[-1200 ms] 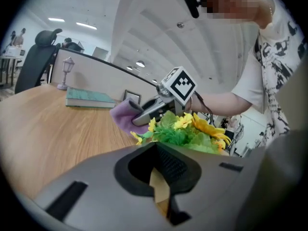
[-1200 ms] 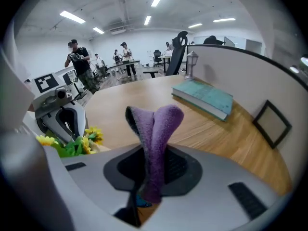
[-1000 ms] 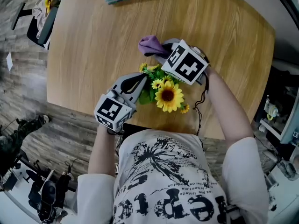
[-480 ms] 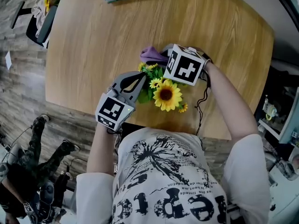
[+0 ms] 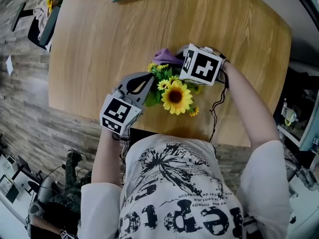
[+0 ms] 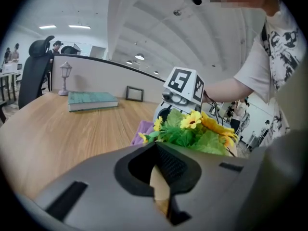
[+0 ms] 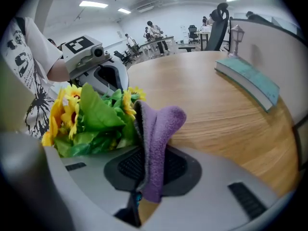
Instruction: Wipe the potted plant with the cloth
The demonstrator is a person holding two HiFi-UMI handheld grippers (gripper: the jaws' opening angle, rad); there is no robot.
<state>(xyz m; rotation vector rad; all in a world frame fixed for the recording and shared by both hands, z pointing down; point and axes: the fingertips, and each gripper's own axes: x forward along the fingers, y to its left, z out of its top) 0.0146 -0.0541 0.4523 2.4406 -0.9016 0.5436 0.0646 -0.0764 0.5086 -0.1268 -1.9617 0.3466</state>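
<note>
The grey plastic left tool (image 6: pixel 159 167), jaws pressed together on nothing, sits with its tip just beside the foliage, likely to steady it. The potted plant (image 5: pixel 174 96), with yellow sunflowers and crinkled green leaves that look artificial, stands on the pale wood-grain worktop (image 5: pixel 99 34) near the person's edge, its pot hidden. The right tool (image 7: pixel 144 182) pinches a soft purple fleece cloth (image 7: pixel 156 129), folded against the leaves for wiping.

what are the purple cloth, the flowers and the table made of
Cloth: soft fleece or microfibre, judging by its fuzzy matte nap.
Flowers: probably artificial, fabric or plastic; they look stiff and evenly coloured.
Table: wood or wood-look laminate, matte, with straight grain lines.
</note>
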